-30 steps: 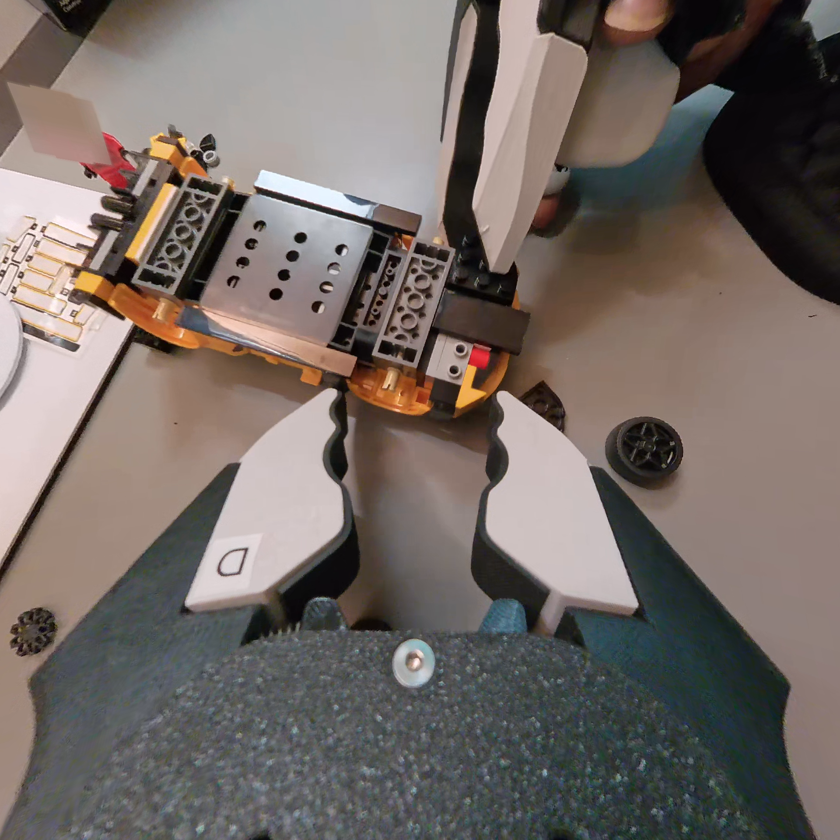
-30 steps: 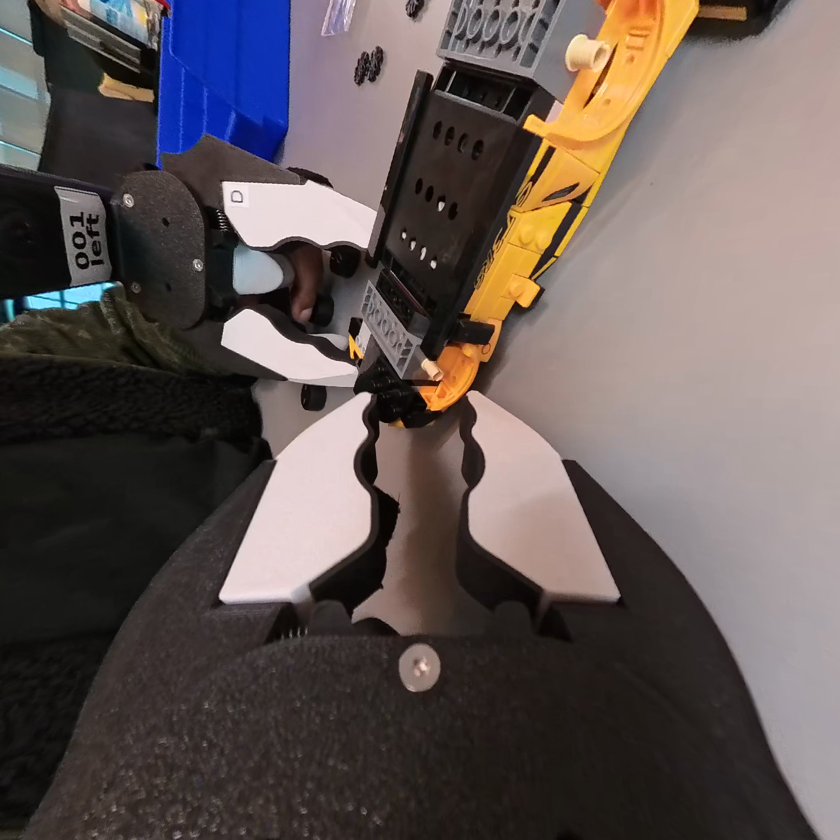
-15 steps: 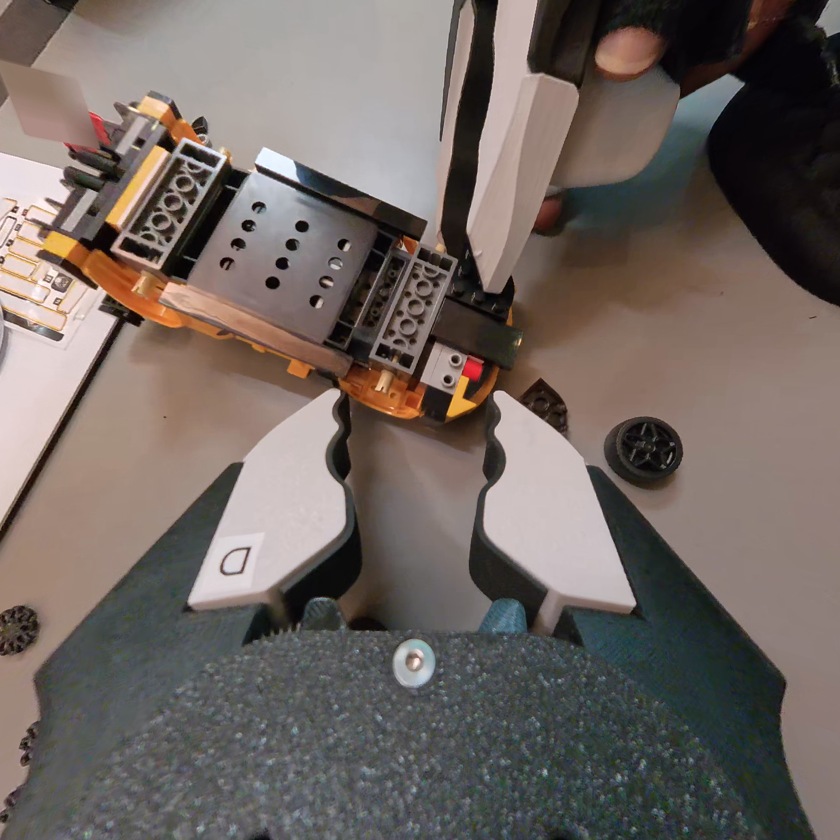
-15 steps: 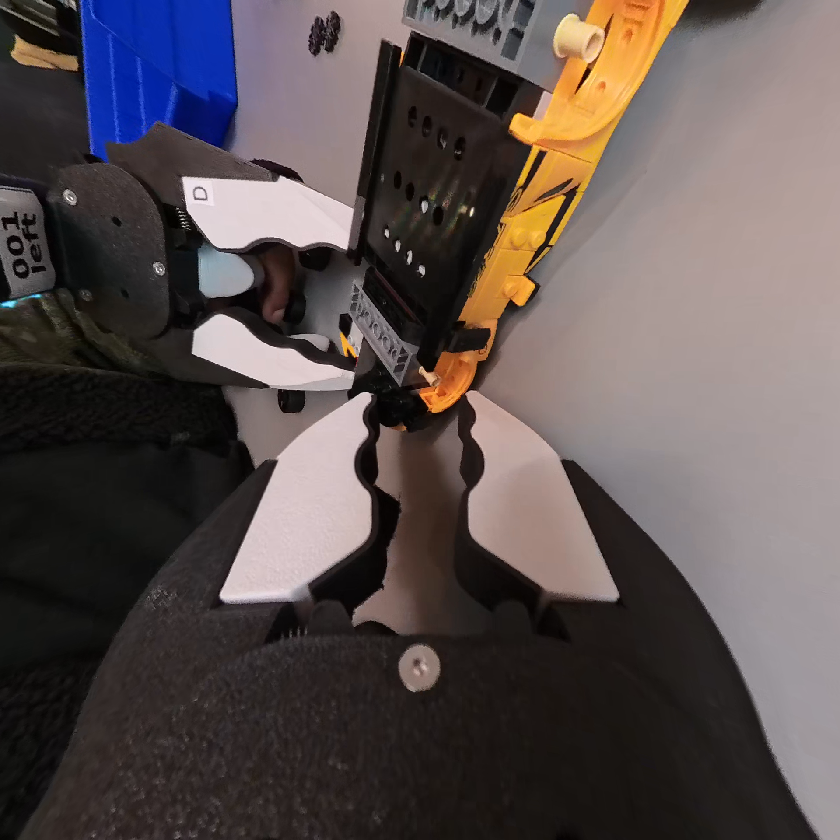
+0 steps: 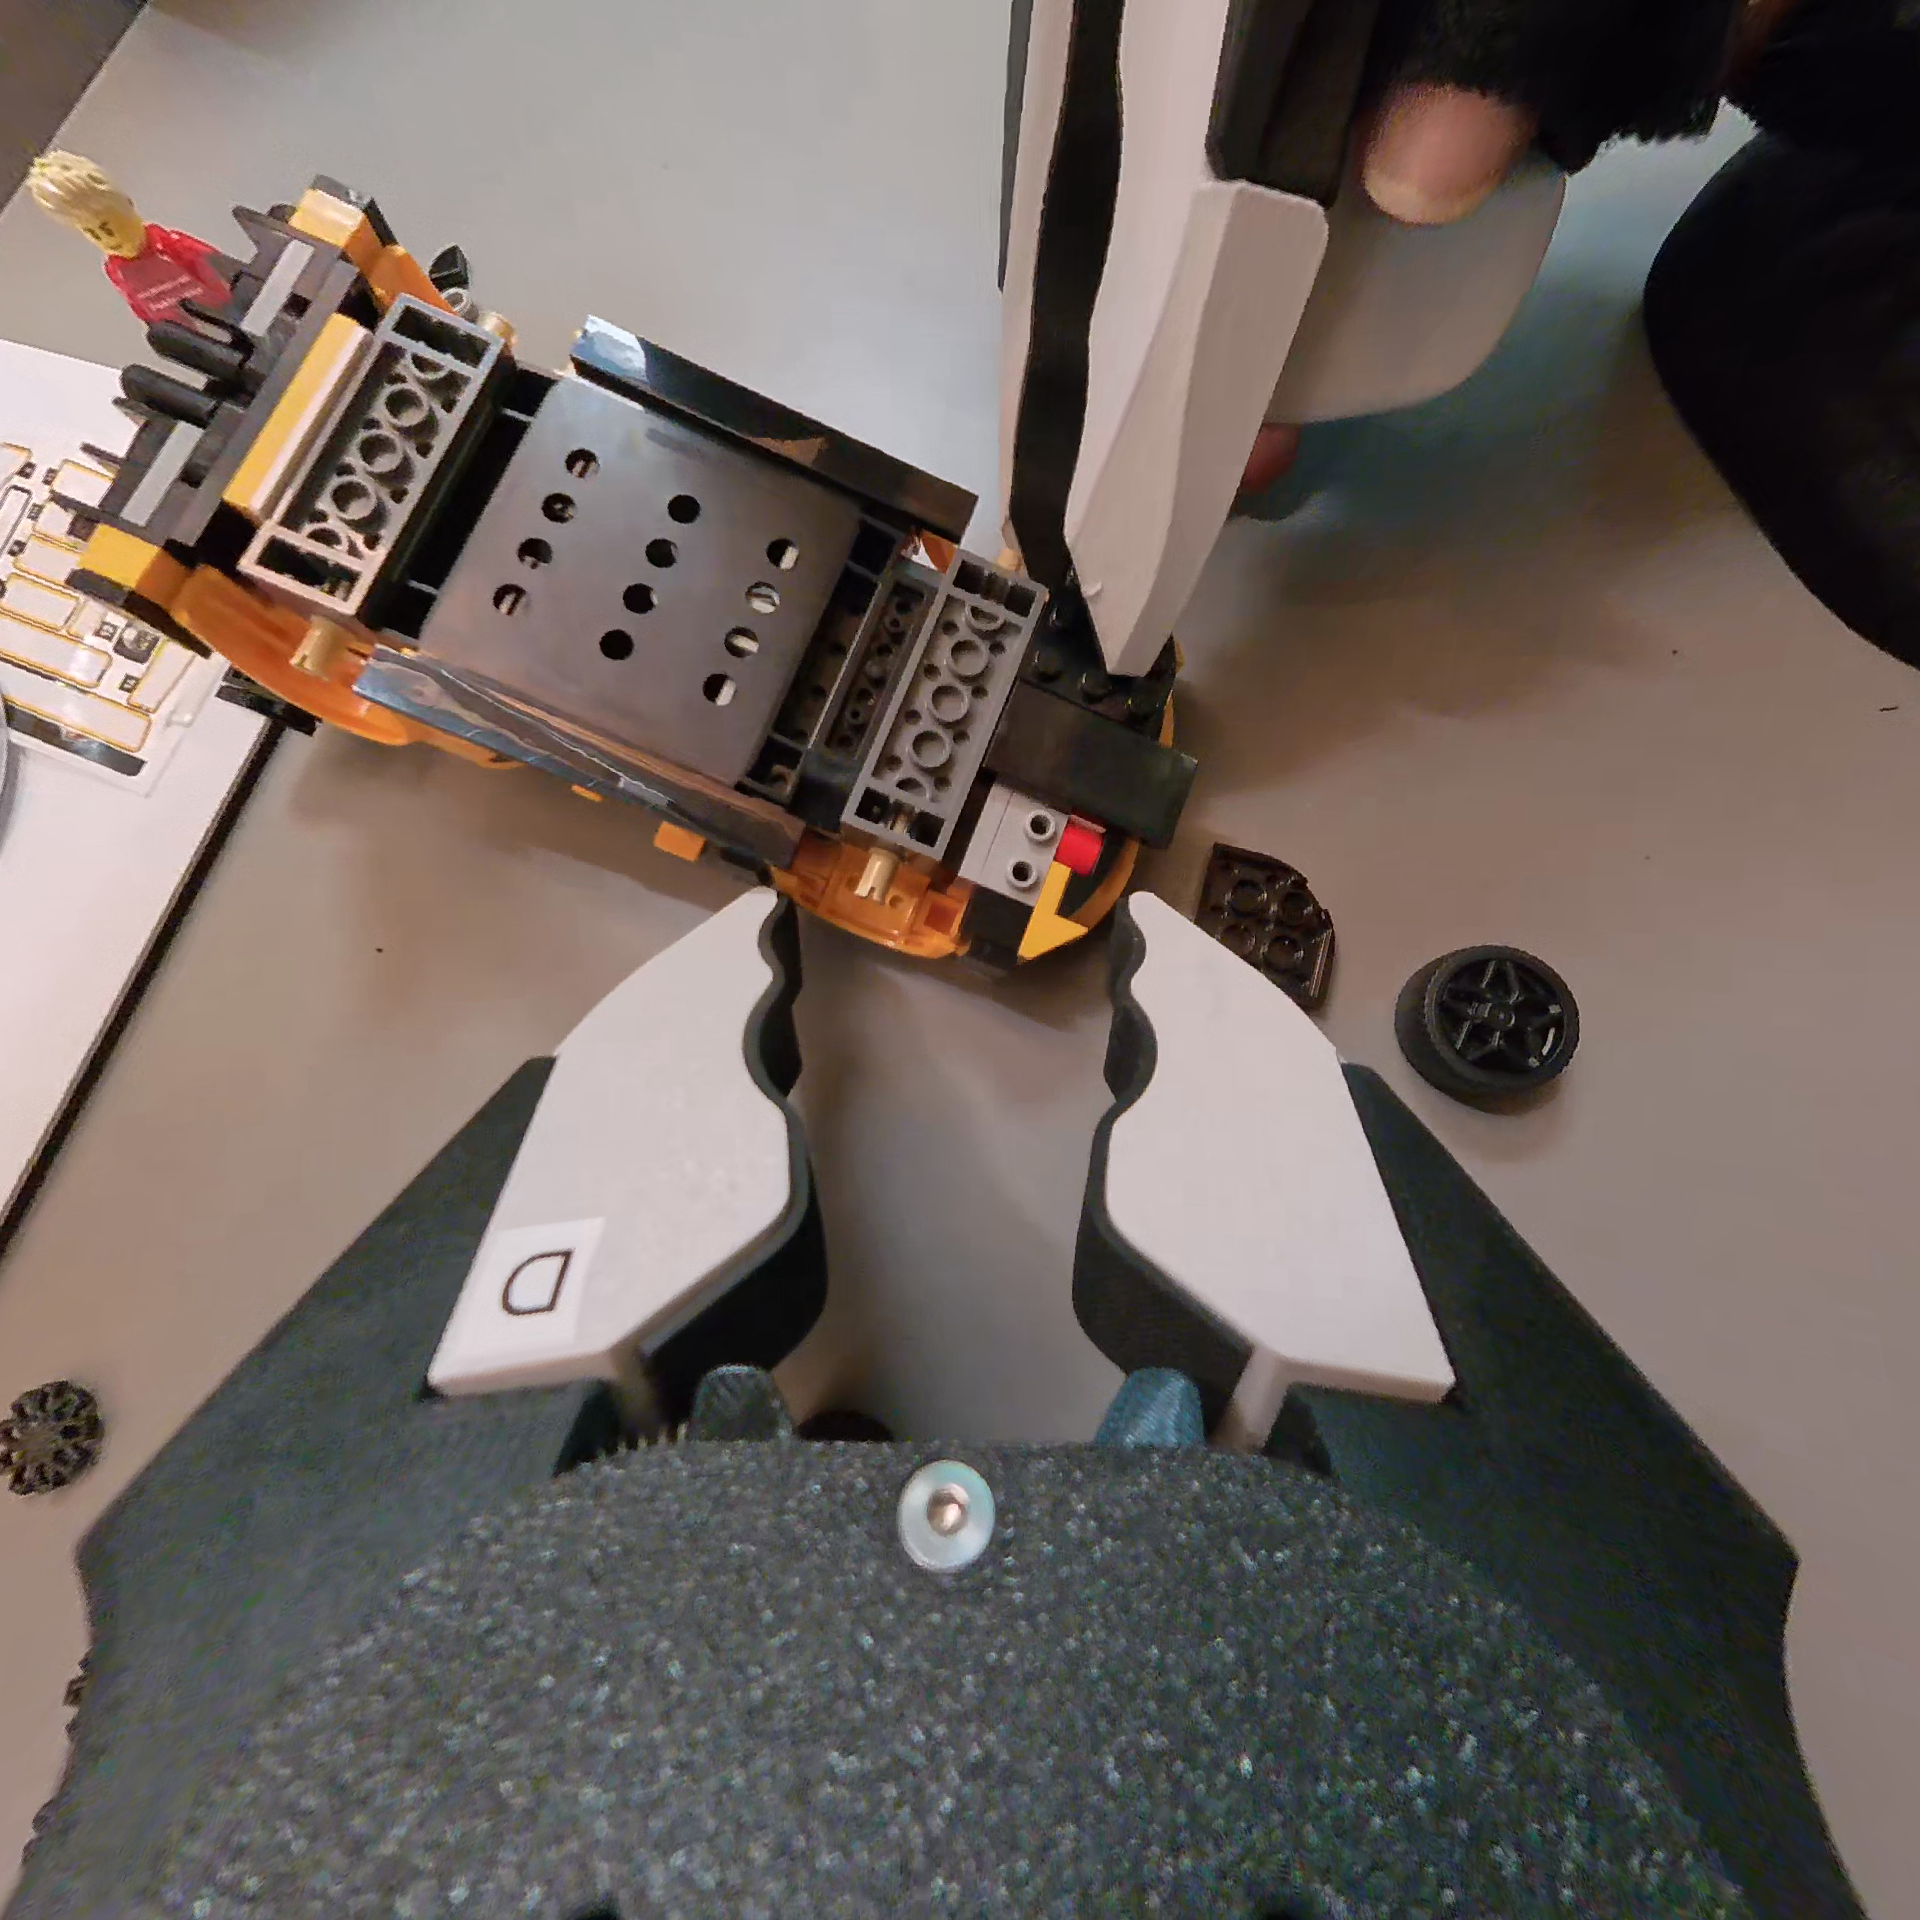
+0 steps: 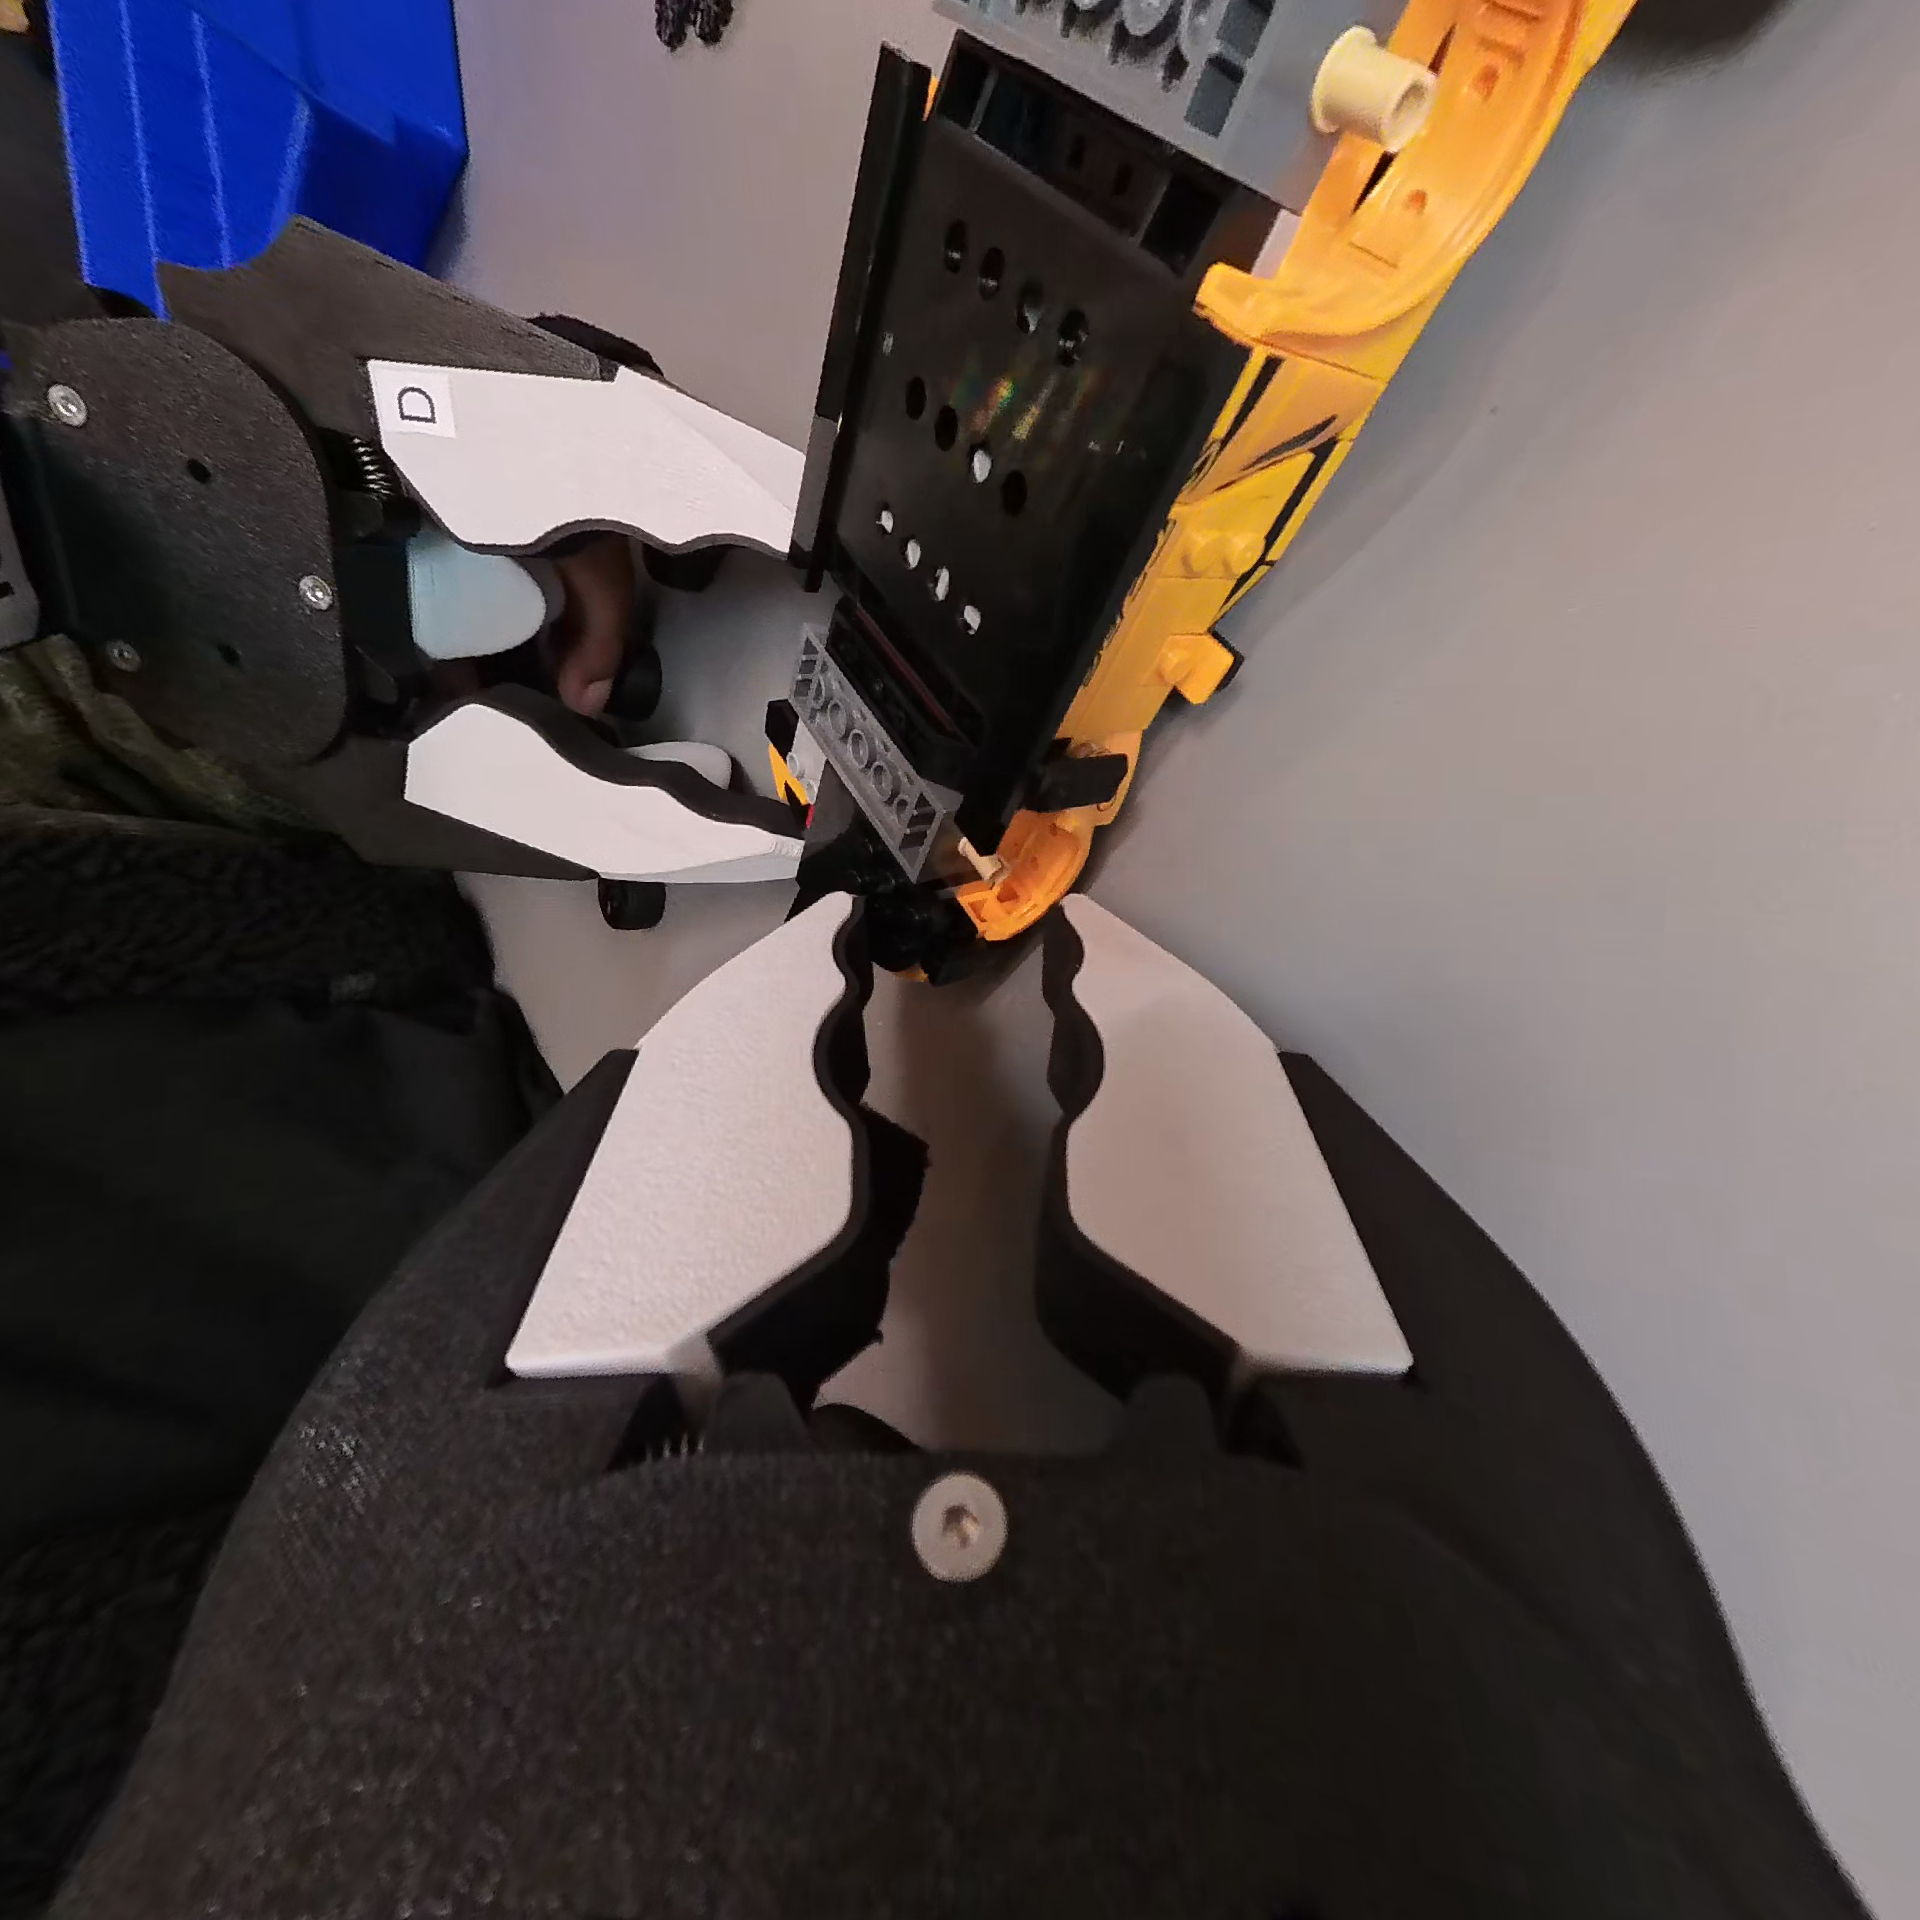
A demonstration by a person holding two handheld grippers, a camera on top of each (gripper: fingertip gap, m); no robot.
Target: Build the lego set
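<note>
**Car flipped belly-up, both grippers bracing its end**

I had the orange car (image 5: 623, 623) lying upside down just ahead of my left gripper (image 5: 945, 914), whose fingers stood apart and empty, flanking the near wheel arch, I'd say to steady it. My right gripper (image 6: 951, 914) also gaped, tips at the car's black end bricks. A loose wheel (image 5: 1486, 1023) waited just right of the left gripper, likely next on.

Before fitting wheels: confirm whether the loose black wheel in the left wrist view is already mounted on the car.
No, the black wheel lies flat on the table, apart from the overturned car.
</note>
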